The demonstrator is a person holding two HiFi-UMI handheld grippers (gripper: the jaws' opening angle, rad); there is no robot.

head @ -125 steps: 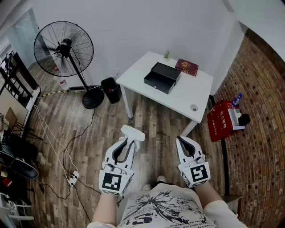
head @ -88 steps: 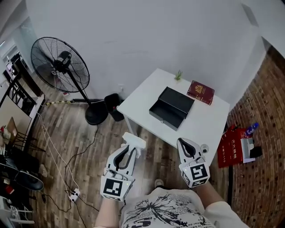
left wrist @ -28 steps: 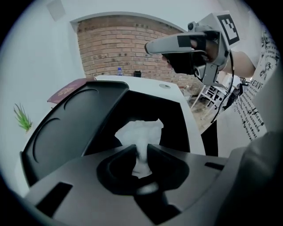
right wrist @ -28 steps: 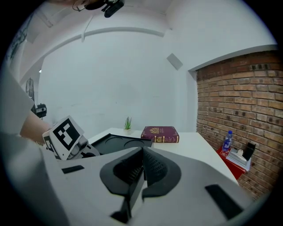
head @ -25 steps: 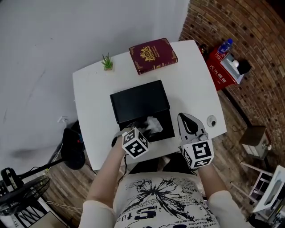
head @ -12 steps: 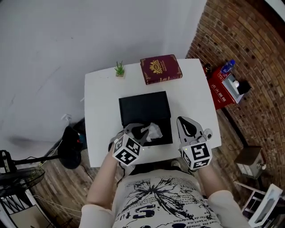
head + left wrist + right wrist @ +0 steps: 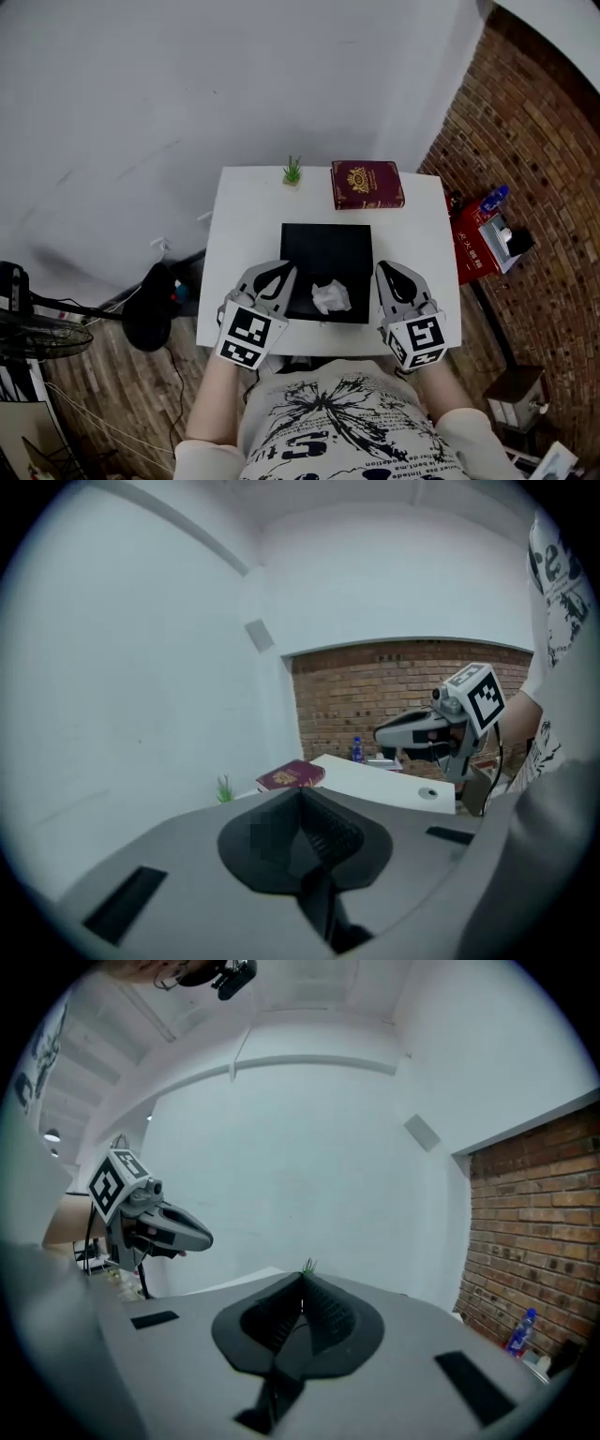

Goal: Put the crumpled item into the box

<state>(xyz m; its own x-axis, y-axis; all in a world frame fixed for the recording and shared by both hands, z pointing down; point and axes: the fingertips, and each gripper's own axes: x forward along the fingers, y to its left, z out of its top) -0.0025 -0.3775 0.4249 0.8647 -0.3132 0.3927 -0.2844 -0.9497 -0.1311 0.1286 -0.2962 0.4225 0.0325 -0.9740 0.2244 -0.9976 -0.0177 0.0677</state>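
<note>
The crumpled white item lies inside the open black box near its front wall, on the white table. My left gripper hovers over the box's front left corner, shut and empty, apart from the item. My right gripper is just right of the box, also shut with nothing in it. In the left gripper view the jaws meet, and the right gripper shows beyond. In the right gripper view its own jaws are closed, with the left gripper at left.
A red book and a small green plant stand at the table's far edge. A black bin and a fan are on the floor to the left. A red bag is by the brick wall at right.
The left gripper carried the white item to the box, left it inside, drew back to the left and closed its jaws. The right gripper stayed shut beside the box.
</note>
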